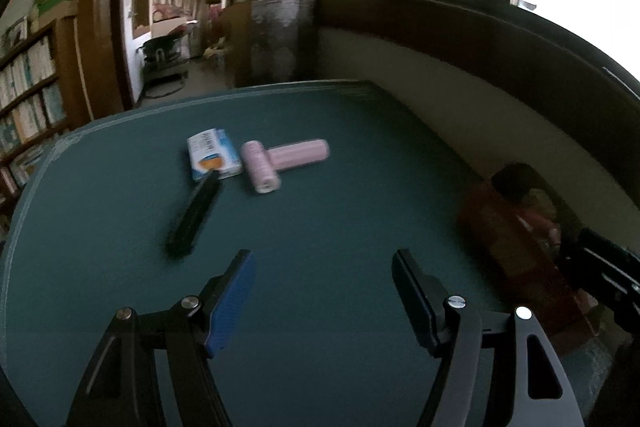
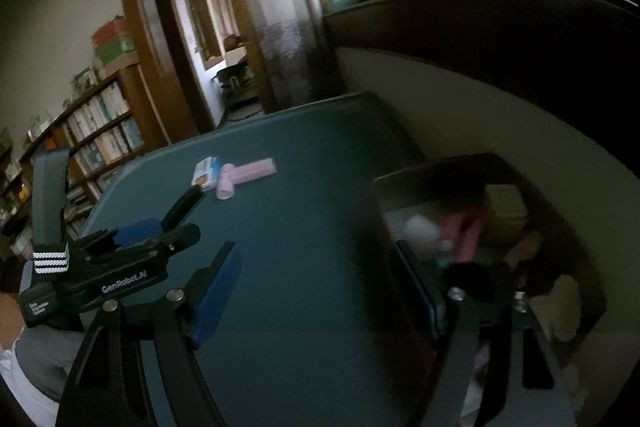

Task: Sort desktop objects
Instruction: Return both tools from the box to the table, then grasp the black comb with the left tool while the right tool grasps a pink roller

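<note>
On the dark green table lie a blue and white box, a pink lint roller and a black oblong object, close together at the far left. My left gripper is open and empty, hovering short of them. My right gripper is open and empty at the table's right side, by a dark storage box holding several items. The left gripper shows in the right wrist view, with the pink roller, blue box and black object beyond it.
The dark storage box stands at the table's right edge against the wall. A window sill runs along the right. A bookshelf and a doorway lie beyond the table's far left edge.
</note>
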`<act>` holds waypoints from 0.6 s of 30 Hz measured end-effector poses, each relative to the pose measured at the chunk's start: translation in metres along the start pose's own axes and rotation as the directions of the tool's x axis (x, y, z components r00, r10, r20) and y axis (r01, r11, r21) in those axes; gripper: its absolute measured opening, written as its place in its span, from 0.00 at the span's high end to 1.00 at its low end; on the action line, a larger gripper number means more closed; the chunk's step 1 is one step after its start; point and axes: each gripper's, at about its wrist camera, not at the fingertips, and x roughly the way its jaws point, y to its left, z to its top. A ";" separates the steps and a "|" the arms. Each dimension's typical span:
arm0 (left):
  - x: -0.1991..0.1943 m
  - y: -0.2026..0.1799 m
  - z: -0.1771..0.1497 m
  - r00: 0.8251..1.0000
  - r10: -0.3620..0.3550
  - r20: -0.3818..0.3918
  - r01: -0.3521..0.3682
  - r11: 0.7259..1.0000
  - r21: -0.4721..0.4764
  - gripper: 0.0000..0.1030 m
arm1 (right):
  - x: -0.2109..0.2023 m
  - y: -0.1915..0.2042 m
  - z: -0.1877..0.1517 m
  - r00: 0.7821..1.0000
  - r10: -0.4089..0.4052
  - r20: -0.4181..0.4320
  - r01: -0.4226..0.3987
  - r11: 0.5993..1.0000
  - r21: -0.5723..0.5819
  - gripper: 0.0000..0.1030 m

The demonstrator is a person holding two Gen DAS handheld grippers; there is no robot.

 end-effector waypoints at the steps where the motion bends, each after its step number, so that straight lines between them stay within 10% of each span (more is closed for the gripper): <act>1: 0.000 0.006 -0.001 1.000 0.009 -0.002 -0.009 1.000 -0.008 0.30 | 0.003 0.005 -0.001 1.000 0.008 -0.007 -0.008 1.000 -0.007 0.23; 18: 0.019 0.103 -0.016 0.991 0.118 -0.061 -0.127 0.977 -0.173 0.30 | 0.058 0.035 -0.016 0.989 0.065 -0.134 -0.069 0.997 -0.020 0.22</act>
